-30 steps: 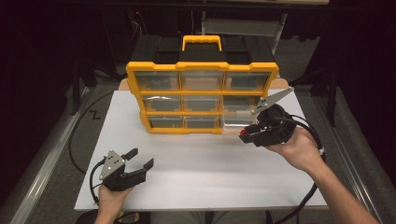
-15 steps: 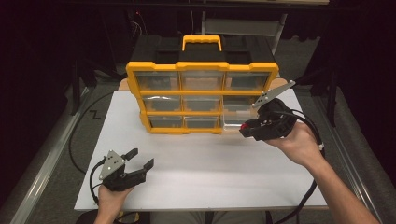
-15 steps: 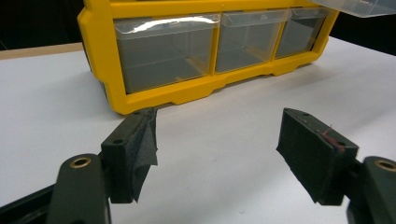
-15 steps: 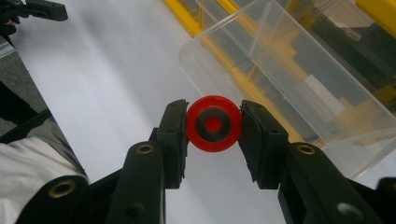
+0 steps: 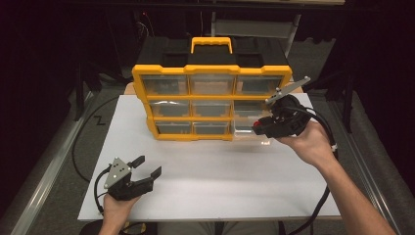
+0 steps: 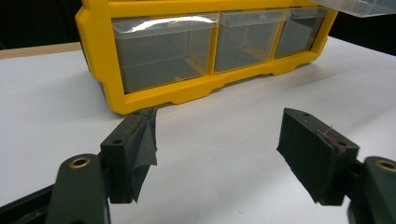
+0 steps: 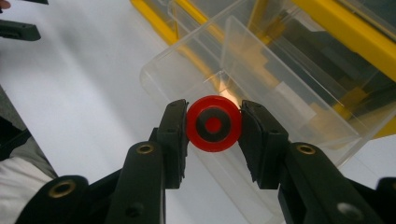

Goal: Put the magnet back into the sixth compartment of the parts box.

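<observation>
A: What has moved since a second ago?

B: The right gripper (image 5: 259,128) has drifted slightly rightward and upward at centre right of the high view; the pulled-out clear plastic drawer (image 7: 261,88) sits beneath it as before.

A: What does it hold?

B: Its jaws are clamped on a small red round disc with a dark ring (image 7: 214,123), just above that drawer.

A: And around it?

B: The yellow-framed organiser cabinet with clear drawers (image 5: 211,98) stands behind on the white table sheet (image 5: 220,176). The left gripper (image 5: 147,169), lower left, has its jaws apart, empty, nothing blocking.
</observation>
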{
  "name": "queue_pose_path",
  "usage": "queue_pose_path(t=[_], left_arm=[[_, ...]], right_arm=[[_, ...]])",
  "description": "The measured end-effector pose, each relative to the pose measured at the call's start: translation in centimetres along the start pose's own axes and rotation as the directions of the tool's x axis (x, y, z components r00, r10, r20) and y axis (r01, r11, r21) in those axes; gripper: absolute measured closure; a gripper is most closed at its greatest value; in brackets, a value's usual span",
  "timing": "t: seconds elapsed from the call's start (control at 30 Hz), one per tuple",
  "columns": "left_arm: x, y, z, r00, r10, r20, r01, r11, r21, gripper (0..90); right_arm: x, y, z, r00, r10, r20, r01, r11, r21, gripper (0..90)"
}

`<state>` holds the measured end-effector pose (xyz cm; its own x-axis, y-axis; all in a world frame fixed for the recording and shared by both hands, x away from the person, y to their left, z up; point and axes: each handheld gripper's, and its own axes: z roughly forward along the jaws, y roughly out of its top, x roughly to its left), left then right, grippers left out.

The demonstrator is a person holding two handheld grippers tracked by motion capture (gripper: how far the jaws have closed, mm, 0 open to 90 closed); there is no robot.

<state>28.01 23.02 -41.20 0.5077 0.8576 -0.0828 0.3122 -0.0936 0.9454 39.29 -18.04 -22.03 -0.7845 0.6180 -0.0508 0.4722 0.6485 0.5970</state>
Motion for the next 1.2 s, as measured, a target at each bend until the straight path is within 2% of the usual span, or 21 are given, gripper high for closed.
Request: queue_pose_path(t=[0.63, 1.2], left_arm=[[0.0, 0.0, 0.1, 1.0, 0.004, -0.001, -0.004, 1.0, 0.007, 28.1], [0.0, 0.0, 0.0, 1.0, 0.002, -0.001, -0.002, 1.0, 0.001, 28.6]], right_arm=[[-2.0, 0.1, 1.0, 0.9952, 0.083, 0.052, -0.083, 0.996, 0.008, 64.8], [-2.8, 0.1, 2.0, 0.9919, 0.111, 0.062, -0.113, 0.993, 0.043, 64.3]])
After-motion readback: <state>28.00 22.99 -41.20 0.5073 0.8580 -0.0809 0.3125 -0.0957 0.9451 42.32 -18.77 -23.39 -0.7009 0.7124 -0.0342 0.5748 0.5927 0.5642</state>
